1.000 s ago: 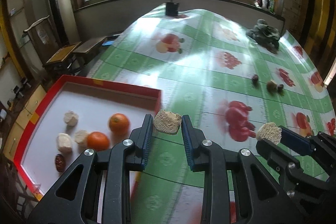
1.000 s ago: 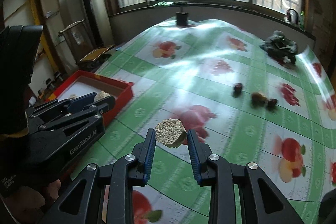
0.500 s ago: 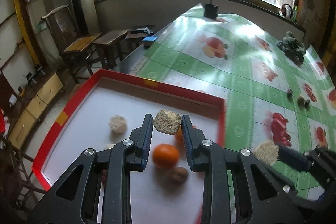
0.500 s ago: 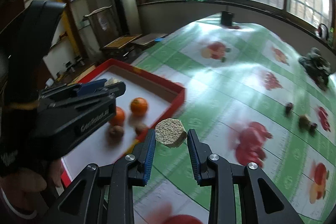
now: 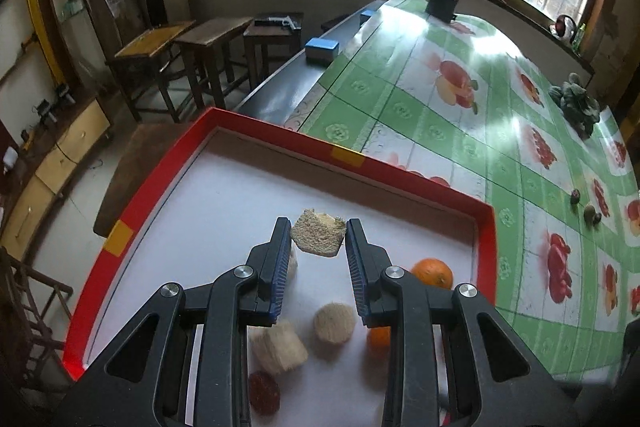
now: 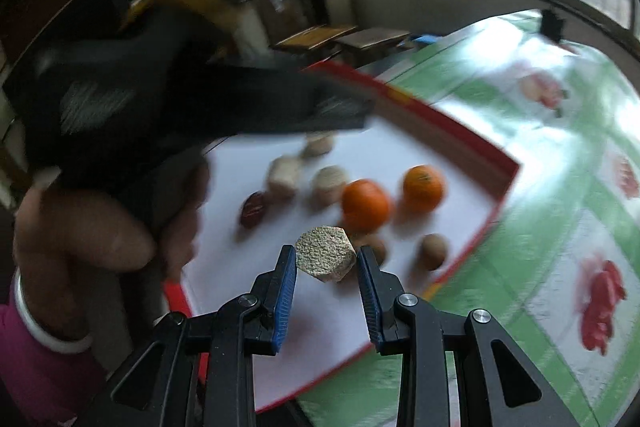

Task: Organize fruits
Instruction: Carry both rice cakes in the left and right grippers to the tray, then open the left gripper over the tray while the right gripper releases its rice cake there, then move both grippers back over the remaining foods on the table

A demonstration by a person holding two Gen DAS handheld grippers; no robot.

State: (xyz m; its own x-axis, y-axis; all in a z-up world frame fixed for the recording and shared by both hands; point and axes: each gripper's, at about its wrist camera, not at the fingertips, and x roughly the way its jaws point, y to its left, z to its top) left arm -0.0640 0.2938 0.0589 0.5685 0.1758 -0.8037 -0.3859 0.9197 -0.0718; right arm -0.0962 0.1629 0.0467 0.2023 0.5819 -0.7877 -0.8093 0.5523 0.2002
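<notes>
My left gripper (image 5: 318, 237) is shut on a tan rough chunk (image 5: 318, 238) and holds it above the white floor of the red-rimmed tray (image 5: 384, 169). In the tray lie two oranges (image 5: 433, 271), pale chunks (image 5: 334, 322) and a dark red fruit (image 5: 264, 391). My right gripper (image 6: 326, 261) is shut on a second tan hexagonal chunk (image 6: 325, 259) over the tray's near corner (image 6: 472, 251). The right wrist view is blurred; it shows the oranges (image 6: 366, 203), brown fruits (image 6: 433, 251) and the left gripper body (image 6: 192, 107) held by a hand.
The table wears a green fruit-print cloth (image 5: 460, 131). Small dark fruits (image 5: 590, 213) lie far right on it, with a dark green bundle (image 5: 576, 103) beyond and a black box (image 5: 442, 3) at the far end. Wooden stools (image 5: 212, 39) stand left of the table.
Both grippers have swung left from over the cloth to over the tray, each still holding its chunk. The right wrist view is now motion-blurred.
</notes>
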